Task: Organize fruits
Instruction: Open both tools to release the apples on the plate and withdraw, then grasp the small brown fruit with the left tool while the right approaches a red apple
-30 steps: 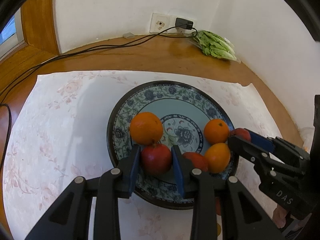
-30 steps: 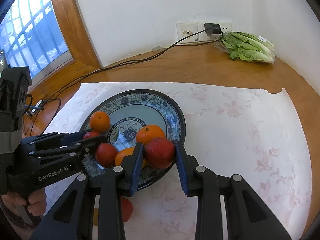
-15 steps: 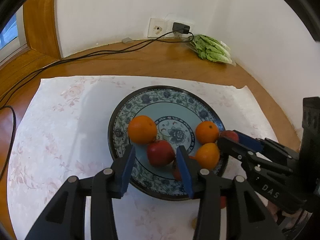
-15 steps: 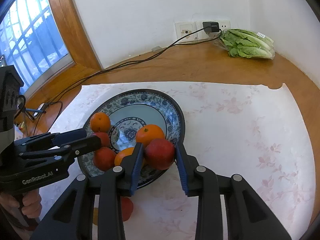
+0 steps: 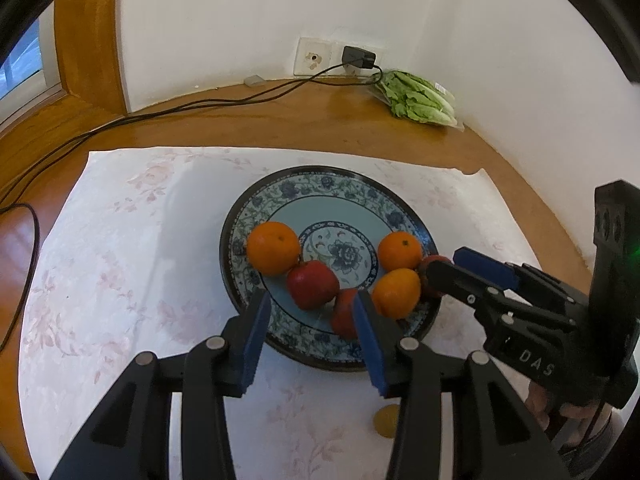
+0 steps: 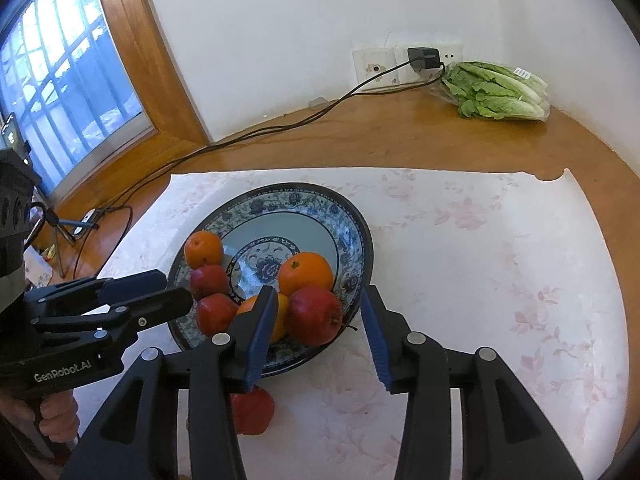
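Right wrist view gives us the clearest count: the patterned plate (image 6: 362,220) on the floral cloth (image 6: 480,240) carries three oranges and three red fruits, grouped along its near edge. Our right gripper (image 6: 320,330) is opening; a red apple (image 6: 316,314) sits between its blue pads, resting on the plate, with a gap on the right-hand side, so we judge it released and not gripped. Our left gripper (image 5: 310,334) stands open and empty above the plate's near rim, the red fruit (image 5: 312,284) it points toward lying free beyond its pads. So six pieces look placed. What remains, as far as we can see: a red fruit (image 6: 252,410) on the cloth just below the plate, and a partly hidden yellowish piece (image 5: 386,420) beside the left gripper's finger.
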`<state>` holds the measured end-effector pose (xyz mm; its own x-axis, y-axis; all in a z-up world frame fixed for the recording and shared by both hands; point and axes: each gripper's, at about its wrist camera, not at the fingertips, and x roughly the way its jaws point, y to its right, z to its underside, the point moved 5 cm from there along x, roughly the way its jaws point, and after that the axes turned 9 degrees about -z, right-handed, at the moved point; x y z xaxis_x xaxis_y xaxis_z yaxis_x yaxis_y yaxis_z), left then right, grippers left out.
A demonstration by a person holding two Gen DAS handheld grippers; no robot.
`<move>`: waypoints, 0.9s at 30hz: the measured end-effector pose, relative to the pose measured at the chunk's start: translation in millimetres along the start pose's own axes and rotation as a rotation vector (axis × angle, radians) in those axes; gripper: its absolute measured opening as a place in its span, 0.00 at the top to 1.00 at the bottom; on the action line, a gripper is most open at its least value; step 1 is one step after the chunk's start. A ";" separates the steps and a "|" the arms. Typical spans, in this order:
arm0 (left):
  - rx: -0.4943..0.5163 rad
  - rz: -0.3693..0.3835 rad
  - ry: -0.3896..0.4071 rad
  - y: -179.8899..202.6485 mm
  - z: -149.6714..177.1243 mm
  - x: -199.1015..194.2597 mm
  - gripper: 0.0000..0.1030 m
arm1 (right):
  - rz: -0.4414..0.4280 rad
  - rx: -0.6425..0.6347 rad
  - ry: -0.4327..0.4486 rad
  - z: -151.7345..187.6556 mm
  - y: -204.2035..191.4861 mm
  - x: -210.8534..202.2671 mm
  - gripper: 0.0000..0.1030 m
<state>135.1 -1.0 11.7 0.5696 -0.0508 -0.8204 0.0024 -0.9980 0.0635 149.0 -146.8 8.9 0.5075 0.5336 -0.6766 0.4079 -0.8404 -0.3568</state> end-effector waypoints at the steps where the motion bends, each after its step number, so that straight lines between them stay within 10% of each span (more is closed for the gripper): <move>1: -0.002 0.003 -0.002 -0.2 0.9 -2.3 0.56 | -0.001 0.001 0.003 -0.2 -0.7 -2.9 0.57; 27: 0.040 0.027 -0.024 16.9 29.1 -38.4 0.55 | 0.069 -0.062 -0.075 8.6 -18.1 -66.7 0.57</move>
<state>89.4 -17.0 27.8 0.5488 -0.0786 -0.8322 -0.0460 -0.9969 0.0638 101.3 -168.0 55.0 0.4787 0.4644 -0.7451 0.4216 -0.8660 -0.2689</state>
